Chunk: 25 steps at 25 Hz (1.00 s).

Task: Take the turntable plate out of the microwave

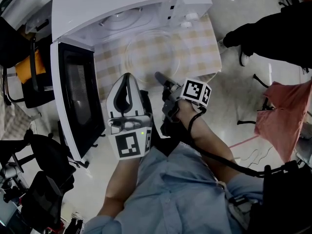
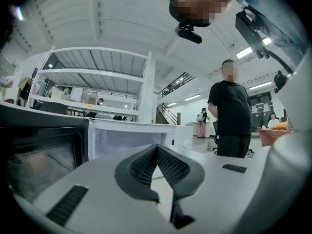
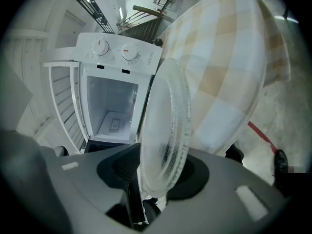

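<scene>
Clear round glass turntable plate point(image 1: 156, 57): out of the oven, lying flat on the yellow-and-white checked tablecloth point(image 1: 202, 43), just in front of the white microwave point(image 1: 122, 4). In the head view it is see-through, and only its rim reads against the checks.

Right gripper point(image 1: 161, 78): at the plate's near edge. In the right gripper view the rim stands between the two dark pads, and the plate fills the middle of the frame edge-on. Jaws wide apart. The pads seem not to press on the glass, though the rim's lowest part is hidden down between them, so contact there is uncertain.

Left gripper point(image 2: 157, 149): jaws closed tip to tip, nothing in them. It is held beside the right gripper, short of the plate.

Microwave door point(image 1: 73, 96): swung open to the left, with a dark window. The cavity is lit white, and its floor is only partly seen from above.

Surroundings: the wearer's light blue shirt point(image 1: 180, 189) fills the bottom of the head view. A person in black clothing point(image 2: 229, 113) stands past the table and is cut off at the head view's upper right edge. A pink cloth point(image 1: 282, 116) hangs at the right.
</scene>
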Each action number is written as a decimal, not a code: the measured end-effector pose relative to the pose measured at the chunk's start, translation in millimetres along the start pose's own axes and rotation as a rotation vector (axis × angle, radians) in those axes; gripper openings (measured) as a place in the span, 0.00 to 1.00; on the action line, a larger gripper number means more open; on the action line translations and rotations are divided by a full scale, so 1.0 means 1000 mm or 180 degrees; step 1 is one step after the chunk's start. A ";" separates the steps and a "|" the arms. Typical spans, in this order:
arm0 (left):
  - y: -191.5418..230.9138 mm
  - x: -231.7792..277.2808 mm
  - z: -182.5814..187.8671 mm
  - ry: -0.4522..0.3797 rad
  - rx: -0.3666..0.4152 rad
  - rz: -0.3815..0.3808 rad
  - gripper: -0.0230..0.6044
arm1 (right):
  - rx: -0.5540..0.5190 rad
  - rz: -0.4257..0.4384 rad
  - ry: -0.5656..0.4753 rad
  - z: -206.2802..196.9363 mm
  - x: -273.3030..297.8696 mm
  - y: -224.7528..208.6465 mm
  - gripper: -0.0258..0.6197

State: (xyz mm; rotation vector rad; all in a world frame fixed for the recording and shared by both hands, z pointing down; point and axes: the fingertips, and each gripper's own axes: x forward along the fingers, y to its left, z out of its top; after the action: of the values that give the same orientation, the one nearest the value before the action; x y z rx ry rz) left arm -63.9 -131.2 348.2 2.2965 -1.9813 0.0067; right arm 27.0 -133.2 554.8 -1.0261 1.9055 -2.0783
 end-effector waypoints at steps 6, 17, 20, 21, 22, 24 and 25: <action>-0.002 -0.010 -0.004 0.0004 0.0006 0.0013 0.05 | -0.0008 -0.0031 0.0124 -0.007 -0.004 -0.003 0.28; -0.002 -0.017 0.002 -0.0055 0.0011 0.0040 0.05 | 0.0083 -0.0130 0.0303 -0.022 -0.020 -0.014 0.32; -0.002 -0.019 0.003 -0.0063 0.0016 0.0031 0.05 | 0.0105 -0.0180 0.0287 -0.024 -0.022 -0.020 0.32; -0.002 -0.019 0.003 -0.0061 0.0017 0.0032 0.05 | 0.0114 -0.0193 0.0280 -0.025 -0.023 -0.023 0.32; -0.002 -0.019 0.003 -0.0059 0.0018 0.0035 0.05 | 0.0117 -0.0199 0.0272 -0.025 -0.023 -0.024 0.32; -0.001 -0.020 0.002 -0.0054 0.0022 0.0039 0.05 | 0.0102 -0.0196 0.0256 -0.025 -0.024 -0.026 0.32; -0.001 -0.021 0.002 -0.0049 0.0023 0.0042 0.05 | 0.0092 -0.0191 0.0252 -0.025 -0.023 -0.026 0.31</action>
State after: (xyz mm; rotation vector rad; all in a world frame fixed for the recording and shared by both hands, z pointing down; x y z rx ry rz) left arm -66.1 -110.7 344.8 2.2948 -2.0071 -0.0026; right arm 39.6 -95.6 570.5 -1.0214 1.8973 -2.2042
